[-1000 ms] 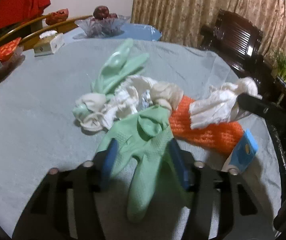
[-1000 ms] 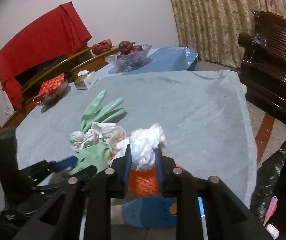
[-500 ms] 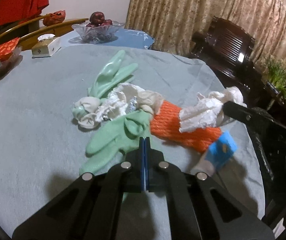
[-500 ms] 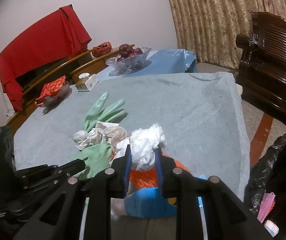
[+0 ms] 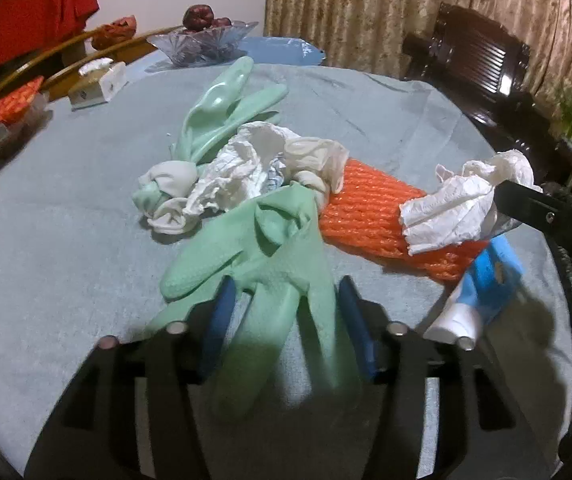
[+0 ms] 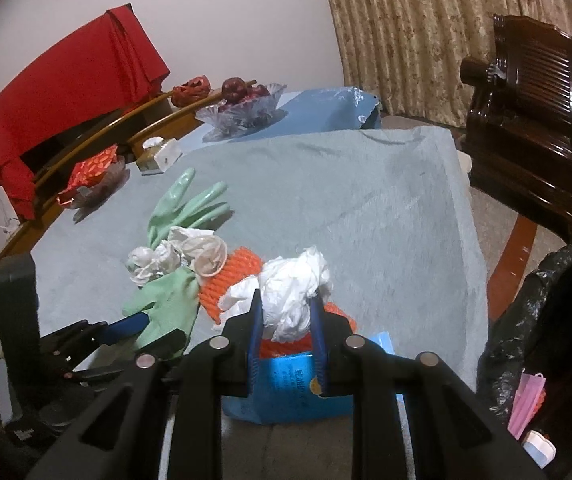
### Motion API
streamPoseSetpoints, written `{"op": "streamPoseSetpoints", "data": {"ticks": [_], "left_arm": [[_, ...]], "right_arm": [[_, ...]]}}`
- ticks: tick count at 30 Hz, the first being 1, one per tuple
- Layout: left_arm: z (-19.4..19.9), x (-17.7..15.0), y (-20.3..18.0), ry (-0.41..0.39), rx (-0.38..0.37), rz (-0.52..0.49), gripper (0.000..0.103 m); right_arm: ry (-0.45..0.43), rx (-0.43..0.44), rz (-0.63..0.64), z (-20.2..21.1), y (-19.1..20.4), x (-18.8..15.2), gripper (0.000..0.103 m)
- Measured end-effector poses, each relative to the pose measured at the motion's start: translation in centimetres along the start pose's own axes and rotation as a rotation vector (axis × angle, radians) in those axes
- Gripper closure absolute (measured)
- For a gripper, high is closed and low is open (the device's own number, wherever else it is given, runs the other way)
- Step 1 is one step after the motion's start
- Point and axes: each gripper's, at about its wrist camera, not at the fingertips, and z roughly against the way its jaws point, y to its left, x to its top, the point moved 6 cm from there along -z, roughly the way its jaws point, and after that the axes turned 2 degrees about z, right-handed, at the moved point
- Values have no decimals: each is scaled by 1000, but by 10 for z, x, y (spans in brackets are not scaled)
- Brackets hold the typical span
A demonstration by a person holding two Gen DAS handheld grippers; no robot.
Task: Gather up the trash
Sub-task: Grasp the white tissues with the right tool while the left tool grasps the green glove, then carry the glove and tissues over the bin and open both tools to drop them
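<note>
A pale green rubber glove [image 5: 262, 248] lies flat on the grey-blue tablecloth [image 5: 46, 240]. Two of its fingers run between the blue pads of my left gripper [image 5: 286, 300], whose jaws are opening; the pads stand beside the glove without pressing it. Behind it lie crumpled white papers [image 5: 246, 168], a second green glove [image 5: 222, 112], an orange foam net [image 5: 369, 216] and a blue-and-white packet [image 5: 485, 280]. My right gripper [image 6: 286, 312] is shut on a crumpled white tissue [image 6: 293, 288], held just above the orange net [image 6: 226, 276].
A black trash bag [image 6: 533, 320] gapes beside the table's right edge, a pink mask on its rim. At the table's far side stand a glass fruit bowl [image 5: 202, 40], a tissue box [image 5: 98, 84] and a red packet [image 5: 10, 112]. A dark wooden chair [image 5: 473, 64] stands at the right.
Half a second ago my left gripper was shut on nothing, just short of the glove. It has moved forward and opened, so its pads now straddle the glove's fingers. The right gripper still holds the tissue.
</note>
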Motion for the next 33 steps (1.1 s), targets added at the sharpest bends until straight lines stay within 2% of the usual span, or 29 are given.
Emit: {"op": "streamPoseSetpoints", "data": {"ticks": [1,3,7,15,26,33], "left_arm": [[1,0,3,-4,-2,20,81],[5,1,10,-11,-17,65,90],[25,5,14,-55,-25,82,96],[65,4,6,-96,-74,85,97],[113,32,9,-227,-67,117,98],[131,35,0,-250,-87,105,98]], "right_arm": [[1,1,-1,0,0,-1,81],[3,4,0,-1,1,-2,81],[-1,3,8,2,2,-2,81],[-46,4,15,24,6,9,81],[-103,11,35,57,15,24,81],[-130,14,48,77,21,30,81]]}}
